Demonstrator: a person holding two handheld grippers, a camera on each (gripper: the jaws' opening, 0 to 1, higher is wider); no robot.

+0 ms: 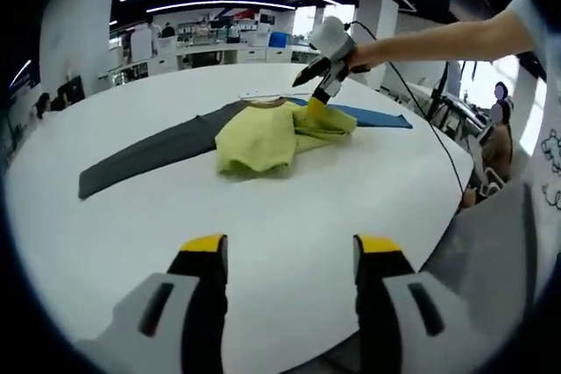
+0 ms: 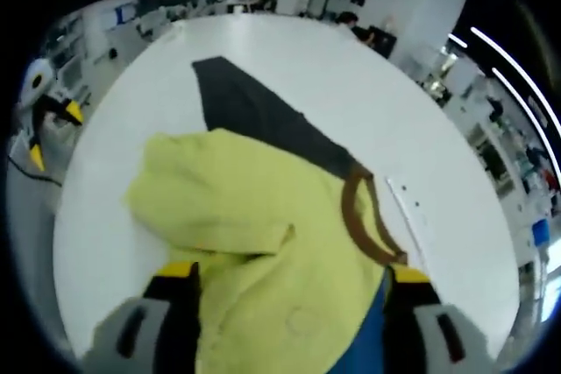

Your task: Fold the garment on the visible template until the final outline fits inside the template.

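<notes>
- Clearly, the relation that counts is between the right gripper (image 1: 317, 101) and the yellow garment (image 1: 267, 136): in the left gripper view it comes down onto the bunched cloth at the end of a person's arm (image 1: 438, 41), its yellow tips at the garment's far-right edge.
- Seen in the right gripper view, that gripper's own jaws stand wide, one either side of the cloth, with the garment (image 2: 263, 243) heaped between them; I judge nothing is pinched yet.
- Well apart from it, the left gripper (image 1: 289, 256) hangs over bare white desk (image 1: 368, 181), jaws wide and holding nothing, with the garment ahead of it across open desk. It appears small at the left edge of the right gripper view (image 2: 54, 133).
- Crumpled and lumpy, the garment is soft and knit-looking, with a brown ribbed collar (image 2: 361, 216) curving at one side.
- Under it lies a long dark grey strip (image 1: 149, 153), flat and matte, its long axis running left to right across the desk in the left gripper view; a flat blue sheet (image 1: 372, 116) sticks out beyond the garment on the right.
- Which of these is the template I cannot tell.
- By my reckoning folding has barely begun, since the cloth is bunched, not flat.
</notes>
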